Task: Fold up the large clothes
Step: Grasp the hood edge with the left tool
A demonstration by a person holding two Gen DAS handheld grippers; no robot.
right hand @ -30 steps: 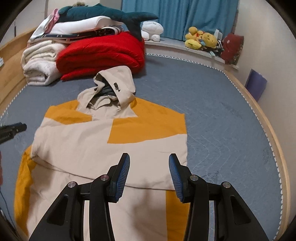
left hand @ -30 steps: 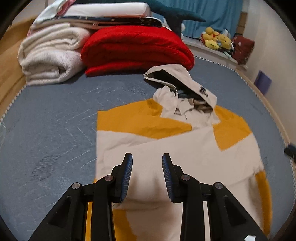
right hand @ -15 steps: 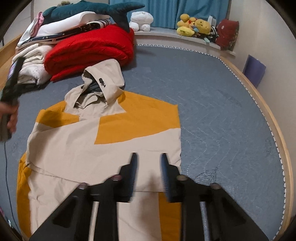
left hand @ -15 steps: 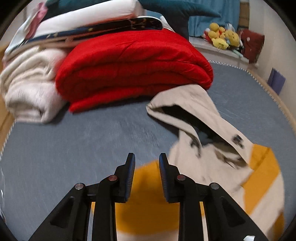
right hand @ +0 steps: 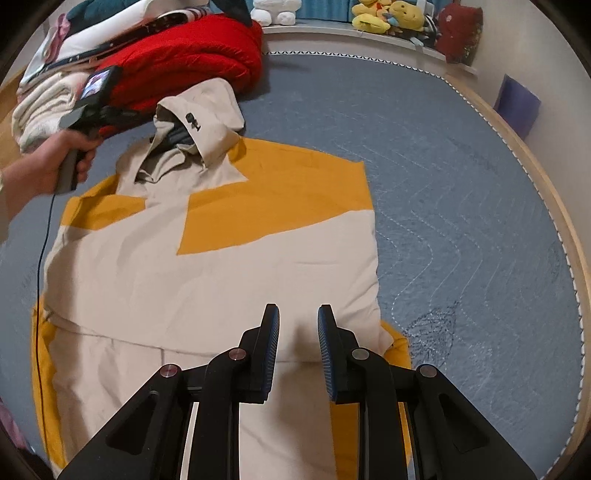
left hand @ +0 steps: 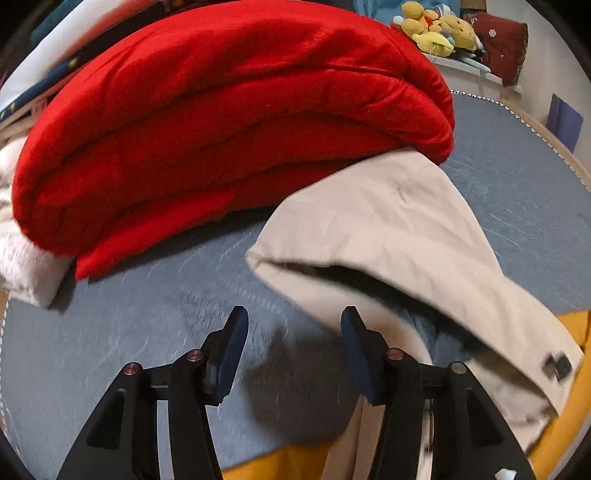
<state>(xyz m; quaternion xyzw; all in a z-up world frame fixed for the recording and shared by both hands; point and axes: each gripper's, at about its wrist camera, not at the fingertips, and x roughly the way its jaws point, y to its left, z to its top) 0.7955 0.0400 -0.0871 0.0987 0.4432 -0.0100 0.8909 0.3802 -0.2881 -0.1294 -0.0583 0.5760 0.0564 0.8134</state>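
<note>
- Since a second ago: left gripper [left hand: 291, 332] carried forward from over the jacket's body up to its hood [left hand: 388, 236]; fingers narrowed midway, now spread wide again.
- Right gripper [right hand: 298, 321] closer together than a second ago, with a narrow gap left between the blue pads [right hand: 271, 347]; nothing clamped.
- Left gripper: jaws apart, empty, low over the blue mattress [left hand: 129, 325] at the hood's opening, right finger at the hood's near edge; contact cannot be told.
- Jacket [right hand: 207, 280]: beige and yellow, spread flat on the mattress [right hand: 461, 206], sleeves folded in across the body, hood pointing toward the far pile.
- Hood tip touching or just against the red quilt [left hand: 229, 122].
- Right gripper over the jacket's lower right part, near the folded edge; whether touching the cloth cannot be told.
- Left hand [right hand: 59, 162] seen in the right view, gripping its tool's handle beside the hood, black cable [right hand: 40, 280] hanging down across the jacket's left edge.
- White blankets [right hand: 40, 107] beside the red quilt [right hand: 192, 62], more bedding stacked on top.
- Plush toys [right hand: 391, 14] on the far ledge.
</note>
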